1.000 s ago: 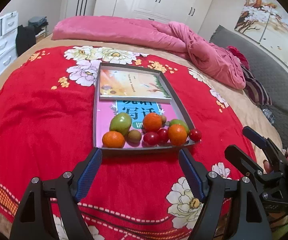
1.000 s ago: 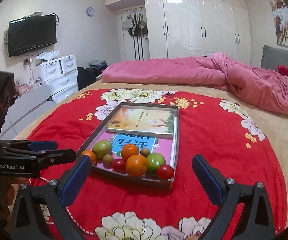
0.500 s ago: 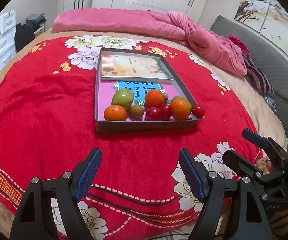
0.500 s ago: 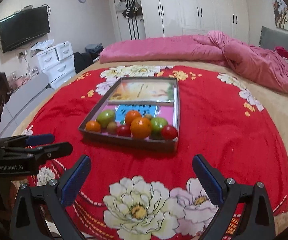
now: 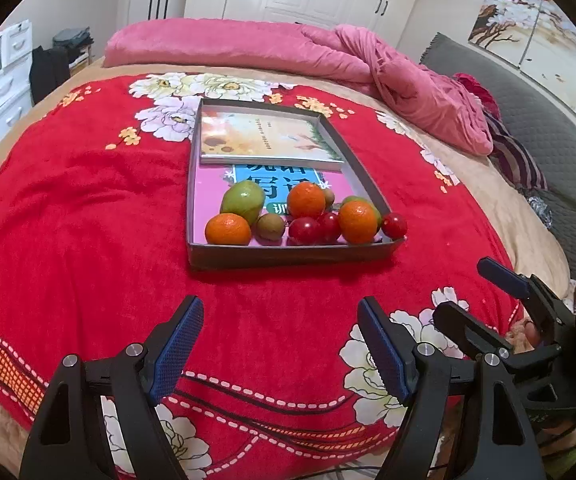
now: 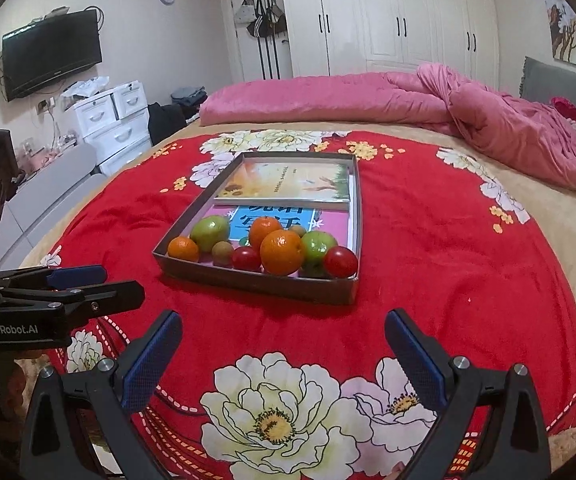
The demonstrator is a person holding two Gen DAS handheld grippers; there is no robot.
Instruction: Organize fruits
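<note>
the red flowered blanket (image 5: 87,208) covers the bed, with the grey tray (image 5: 288,254) at 12 o'clock from both grippers. only the right wrist view shows the wall tv (image 6: 51,52) at 10 o'clock. the tray holds two books (image 5: 263,140), three oranges (image 5: 227,229), two green fruits (image 5: 243,201) and three red tomatoes (image 5: 304,230), bunched at its near end. the left gripper (image 5: 279,340) and right gripper (image 6: 283,356) both stand wide apart, holding nothing.

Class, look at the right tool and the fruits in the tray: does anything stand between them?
Only the tray's near wall. The right tool hangs open over bare red blanket, short of the fruits.
</note>
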